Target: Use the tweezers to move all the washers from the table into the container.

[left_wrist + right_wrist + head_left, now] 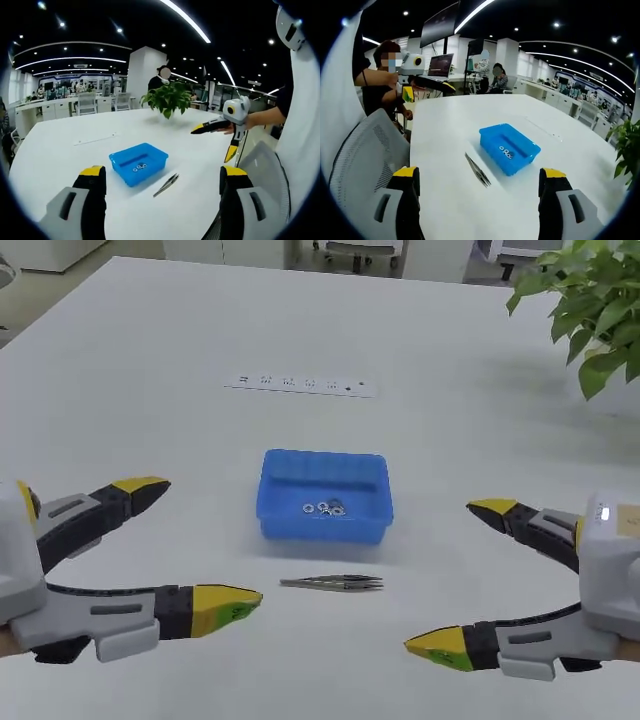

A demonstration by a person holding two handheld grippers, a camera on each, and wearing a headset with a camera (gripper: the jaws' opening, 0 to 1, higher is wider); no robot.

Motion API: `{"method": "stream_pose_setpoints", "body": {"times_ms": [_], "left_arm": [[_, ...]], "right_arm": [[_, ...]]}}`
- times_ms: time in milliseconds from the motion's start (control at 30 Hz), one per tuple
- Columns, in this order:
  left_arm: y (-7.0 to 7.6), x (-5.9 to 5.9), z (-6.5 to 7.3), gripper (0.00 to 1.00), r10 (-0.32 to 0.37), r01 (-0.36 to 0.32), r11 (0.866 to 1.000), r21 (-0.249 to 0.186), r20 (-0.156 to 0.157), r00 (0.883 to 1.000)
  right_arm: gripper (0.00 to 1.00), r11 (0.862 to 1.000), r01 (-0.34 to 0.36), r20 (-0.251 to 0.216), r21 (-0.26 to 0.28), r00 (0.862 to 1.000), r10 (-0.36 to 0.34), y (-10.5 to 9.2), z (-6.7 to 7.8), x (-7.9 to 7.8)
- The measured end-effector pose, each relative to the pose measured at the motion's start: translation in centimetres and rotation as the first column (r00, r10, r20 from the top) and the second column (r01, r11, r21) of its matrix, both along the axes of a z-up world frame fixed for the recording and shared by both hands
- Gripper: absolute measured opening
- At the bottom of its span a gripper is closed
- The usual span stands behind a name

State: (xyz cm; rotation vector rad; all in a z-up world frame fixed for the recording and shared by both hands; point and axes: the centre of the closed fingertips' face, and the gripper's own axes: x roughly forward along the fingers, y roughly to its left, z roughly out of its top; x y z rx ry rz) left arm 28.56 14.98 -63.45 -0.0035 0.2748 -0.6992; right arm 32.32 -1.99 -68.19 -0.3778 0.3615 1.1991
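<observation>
Head view: tweezers (332,583) lie between the wide-spread left tool (211,540) and wide-spread right tool (439,575), beside the container (320,528).

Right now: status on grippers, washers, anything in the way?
Left gripper open, right gripper open, both empty. Tweezers flat on table, near side of container. Washers in container. Path to tweezers clear.

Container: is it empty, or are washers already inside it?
Not empty. The head view shows a few small washers lying together on the floor of the blue container.
</observation>
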Motion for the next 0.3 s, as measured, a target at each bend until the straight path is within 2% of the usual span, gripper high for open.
{"method": "stream_pose_setpoints", "body": {"times_ms": [133, 300], "left_arm": [[-0.6, -0.14, 0.03, 1.0, -0.01, 0.01, 1.0, 0.001, -0.002, 1.0], [-0.9, -0.2, -0.14, 1.0, -0.017, 0.017, 1.0, 0.007, -0.012, 1.0]], "right_arm": [[1.0, 1.0, 0.009, -0.019, 0.022, 1.0, -0.009, 0.07, 0.22, -0.07], [1.0, 1.0, 0.005, -0.012, 0.002, 1.0, -0.005, -0.06, 0.05, -0.14]]}}
